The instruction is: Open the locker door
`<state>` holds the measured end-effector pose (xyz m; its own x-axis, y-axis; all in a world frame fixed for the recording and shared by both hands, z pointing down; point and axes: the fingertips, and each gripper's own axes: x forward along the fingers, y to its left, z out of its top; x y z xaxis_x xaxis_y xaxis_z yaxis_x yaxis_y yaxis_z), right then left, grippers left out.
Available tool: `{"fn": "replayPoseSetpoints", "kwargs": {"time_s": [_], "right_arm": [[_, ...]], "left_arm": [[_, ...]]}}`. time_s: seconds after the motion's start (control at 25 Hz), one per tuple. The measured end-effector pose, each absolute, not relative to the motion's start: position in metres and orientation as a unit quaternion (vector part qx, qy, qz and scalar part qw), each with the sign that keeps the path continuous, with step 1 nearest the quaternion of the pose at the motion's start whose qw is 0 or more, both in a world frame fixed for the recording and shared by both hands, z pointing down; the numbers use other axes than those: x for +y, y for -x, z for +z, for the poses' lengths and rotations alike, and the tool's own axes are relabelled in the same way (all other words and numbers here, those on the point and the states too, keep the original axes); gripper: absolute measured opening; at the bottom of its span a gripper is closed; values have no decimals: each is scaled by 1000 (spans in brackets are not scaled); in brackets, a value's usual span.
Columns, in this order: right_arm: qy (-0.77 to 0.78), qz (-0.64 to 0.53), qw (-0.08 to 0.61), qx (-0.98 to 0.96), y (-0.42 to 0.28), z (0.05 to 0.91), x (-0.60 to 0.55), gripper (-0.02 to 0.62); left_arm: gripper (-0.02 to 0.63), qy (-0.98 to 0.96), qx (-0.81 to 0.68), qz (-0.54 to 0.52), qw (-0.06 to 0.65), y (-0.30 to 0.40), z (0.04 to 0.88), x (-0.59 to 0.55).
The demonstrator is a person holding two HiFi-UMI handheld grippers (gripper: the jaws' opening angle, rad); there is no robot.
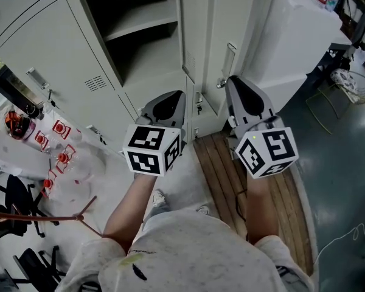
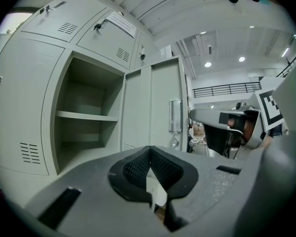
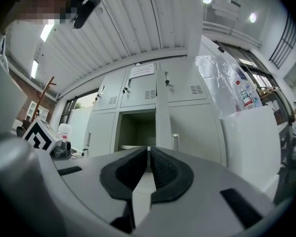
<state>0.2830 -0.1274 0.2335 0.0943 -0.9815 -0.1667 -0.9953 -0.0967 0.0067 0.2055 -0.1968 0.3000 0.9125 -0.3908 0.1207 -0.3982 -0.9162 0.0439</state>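
1. Locker door [image 1: 194,41] already stands swung out toward me, seen nearly edge-on in the head view, just right of the compartment [image 1: 134,53] it belongs to; what looks like a key [image 1: 198,108] hangs near its lower part
2. With the compartment's shelf [image 1: 143,26] in plain sight, I judge the opening done, which is probably why neither tool is on the door or anything else
3. My left gripper [image 2: 149,154] has its jaws together, pad tips meeting, and nothing is held. I have it hanging back from the lockers, roughly level and aimed at the open compartment, so it is out of the door's swing
4. My right gripper [image 3: 149,154] has its jaws drawn in to a thin slit with nothing between them. It tilts slightly upward, looking at the door's edge, and the handle [image 3: 175,141] of the neighbouring closed locker sits just right of its line
5. Both forearms reach straight forward from the body, side by side but apart, with the marker cubes turned up toward the head camera. Both tools are well short of the locker fronts, and the right one is over the wooden platform [image 1: 222,169]
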Motion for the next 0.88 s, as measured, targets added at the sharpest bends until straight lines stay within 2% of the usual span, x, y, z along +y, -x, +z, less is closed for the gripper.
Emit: {"fn": "replayPoseSetpoints", "kwargs": {"time_s": [0.88], "right_arm": [[652,23,34,757,-165,263,-242,3]], "left_arm": [[5,-944,-324,53,37,-89,297,-291]]}}
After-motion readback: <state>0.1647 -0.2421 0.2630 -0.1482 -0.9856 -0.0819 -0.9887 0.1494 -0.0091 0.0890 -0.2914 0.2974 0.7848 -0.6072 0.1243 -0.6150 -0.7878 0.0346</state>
